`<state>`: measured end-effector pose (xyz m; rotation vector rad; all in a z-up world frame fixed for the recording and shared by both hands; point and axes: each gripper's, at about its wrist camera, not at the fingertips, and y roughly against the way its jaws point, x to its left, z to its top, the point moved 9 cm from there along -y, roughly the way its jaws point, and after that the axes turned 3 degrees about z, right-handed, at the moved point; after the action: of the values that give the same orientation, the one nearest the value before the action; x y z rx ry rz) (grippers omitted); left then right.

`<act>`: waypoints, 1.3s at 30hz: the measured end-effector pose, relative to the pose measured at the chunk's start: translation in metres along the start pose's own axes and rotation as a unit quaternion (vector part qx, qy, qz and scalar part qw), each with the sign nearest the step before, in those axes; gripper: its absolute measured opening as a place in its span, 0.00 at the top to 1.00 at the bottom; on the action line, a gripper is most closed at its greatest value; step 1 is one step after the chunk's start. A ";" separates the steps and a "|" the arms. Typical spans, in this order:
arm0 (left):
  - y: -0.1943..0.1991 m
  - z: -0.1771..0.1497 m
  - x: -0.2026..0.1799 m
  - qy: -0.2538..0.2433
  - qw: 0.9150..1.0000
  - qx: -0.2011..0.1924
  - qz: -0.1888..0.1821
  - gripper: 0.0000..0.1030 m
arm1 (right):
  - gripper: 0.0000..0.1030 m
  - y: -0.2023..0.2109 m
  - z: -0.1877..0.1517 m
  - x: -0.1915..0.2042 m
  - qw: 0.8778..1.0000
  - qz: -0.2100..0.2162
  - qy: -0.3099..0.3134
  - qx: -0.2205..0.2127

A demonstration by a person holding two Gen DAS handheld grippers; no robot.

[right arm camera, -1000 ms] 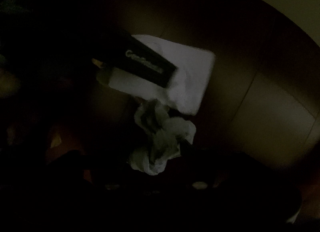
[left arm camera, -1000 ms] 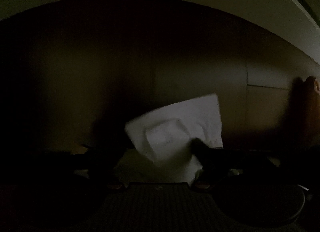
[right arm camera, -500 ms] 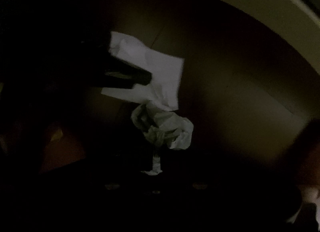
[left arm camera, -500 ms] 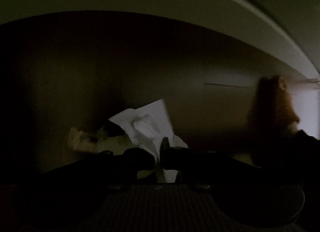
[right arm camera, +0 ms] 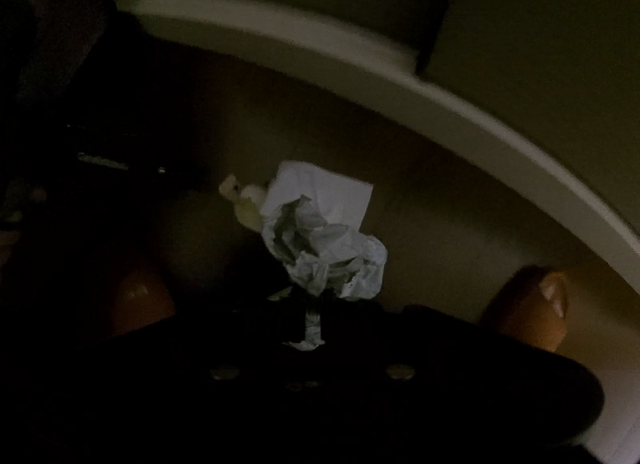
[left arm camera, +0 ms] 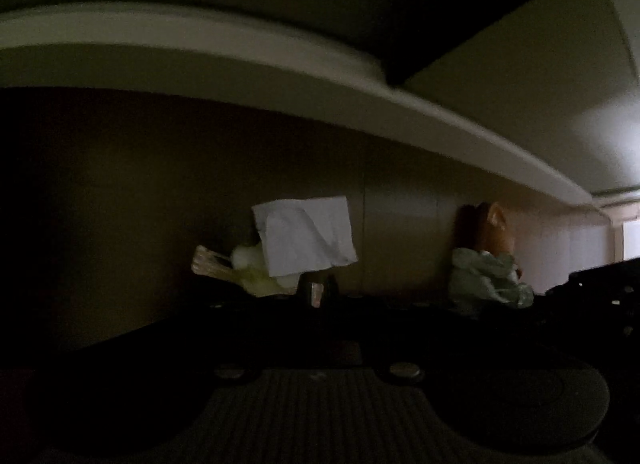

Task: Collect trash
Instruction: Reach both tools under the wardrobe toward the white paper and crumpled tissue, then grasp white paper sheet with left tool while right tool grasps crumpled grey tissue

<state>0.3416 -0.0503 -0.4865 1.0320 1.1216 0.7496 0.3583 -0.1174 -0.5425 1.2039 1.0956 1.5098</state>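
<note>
The scene is very dark. A flat white paper sheet (left arm camera: 306, 242) stands up from my left gripper (left arm camera: 318, 292), which is shut on its lower edge. The same sheet (right arm camera: 336, 189) shows in the right wrist view behind a crumpled white paper ball (right arm camera: 332, 260). My right gripper (right arm camera: 314, 318) is shut on a tail of that ball. In the left wrist view the ball (left arm camera: 488, 282) hangs at the right, under a finger of the person (left arm camera: 494, 221). Both papers are off the brown floor.
A pale yellowish scrap (left arm camera: 248, 270) lies on the wooden floor (left arm camera: 120, 203) beyond the sheet, and appears in the right wrist view too (right arm camera: 242, 203). A white skirting board (left arm camera: 280, 75) runs along the wall. The person's fingers (right arm camera: 536, 308) flank the right gripper.
Both grippers went from open around the papers to shut on them, then rose. The floor is farther away now, and more of the skirting board and wall shows.
</note>
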 end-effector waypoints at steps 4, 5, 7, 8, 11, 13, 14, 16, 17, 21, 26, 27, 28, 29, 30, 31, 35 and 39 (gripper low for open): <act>0.013 0.002 -0.001 -0.019 1.000 0.001 0.016 0.95 | 0.95 0.016 0.003 -0.004 1.000 0.005 -0.010 -0.027; 0.016 0.004 0.003 -0.021 1.000 0.001 0.015 0.95 | 0.95 0.014 0.003 -0.003 0.999 0.006 -0.012 -0.030; 0.007 0.005 0.003 -0.015 1.000 0.012 0.013 0.95 | 0.95 0.008 0.000 -0.004 0.999 0.004 -0.011 -0.031; 0.000 0.005 0.002 -0.014 1.000 0.017 0.013 0.94 | 0.95 0.004 -0.001 -0.005 1.000 0.003 -0.012 -0.029; -0.028 0.005 -0.002 -0.022 0.999 0.039 0.013 0.92 | 0.95 -0.004 -0.008 -0.008 1.000 0.009 -0.015 -0.015; -0.045 0.004 -0.008 -0.045 0.998 0.049 0.018 0.83 | 0.95 -0.010 -0.010 -0.009 1.000 0.013 -0.013 -0.003; -0.054 0.003 -0.013 -0.064 0.996 0.052 0.019 0.70 | 0.95 -0.013 -0.011 -0.009 1.000 0.016 -0.011 0.002; -0.072 0.002 -0.025 -0.119 0.991 0.053 0.024 0.33 | 0.95 -0.018 -0.013 -0.007 1.000 0.019 -0.003 0.013; -0.079 0.000 -0.031 -0.149 0.987 0.052 0.029 0.15 | 0.95 -0.021 -0.015 -0.005 1.000 0.022 0.001 0.020; -0.113 -0.006 -0.056 -0.280 0.958 0.036 0.056 0.15 | 0.95 -0.033 -0.026 -0.001 0.998 0.027 0.011 0.057; -0.149 -0.013 -0.061 -0.349 0.934 0.033 0.071 0.15 | 0.95 -0.036 -0.034 0.011 0.996 0.047 0.011 0.081; -0.154 -0.013 -0.060 -0.354 0.932 0.035 0.074 0.15 | 0.95 -0.036 -0.034 0.014 0.995 0.051 0.012 0.082; -0.159 -0.013 -0.058 -0.361 0.929 0.037 0.078 0.15 | 0.95 -0.036 -0.034 0.017 0.995 0.057 0.013 0.083; -0.164 -0.014 -0.057 -0.370 0.925 0.038 0.082 0.15 | 0.95 -0.036 -0.033 0.019 0.994 0.062 0.012 0.085; -0.168 -0.015 -0.056 -0.380 0.920 0.038 0.086 0.15 | 0.95 -0.036 -0.032 0.020 0.994 0.067 0.011 0.087; -0.171 -0.016 -0.056 -0.396 0.913 0.037 0.091 0.15 | 0.95 -0.036 -0.032 0.022 0.993 0.072 0.009 0.088; -0.184 -0.022 -0.063 -0.464 0.878 0.024 0.113 0.15 | 0.95 -0.036 -0.030 0.028 0.992 0.090 -0.003 0.094; -0.195 -0.017 -0.065 -0.470 0.873 0.026 0.124 0.16 | 0.95 -0.034 -0.027 0.030 0.990 0.103 -0.015 0.094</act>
<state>0.3040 -0.1750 -0.6466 1.3798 0.1620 0.3145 0.3317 -0.0840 -0.5733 1.5049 1.1418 1.5635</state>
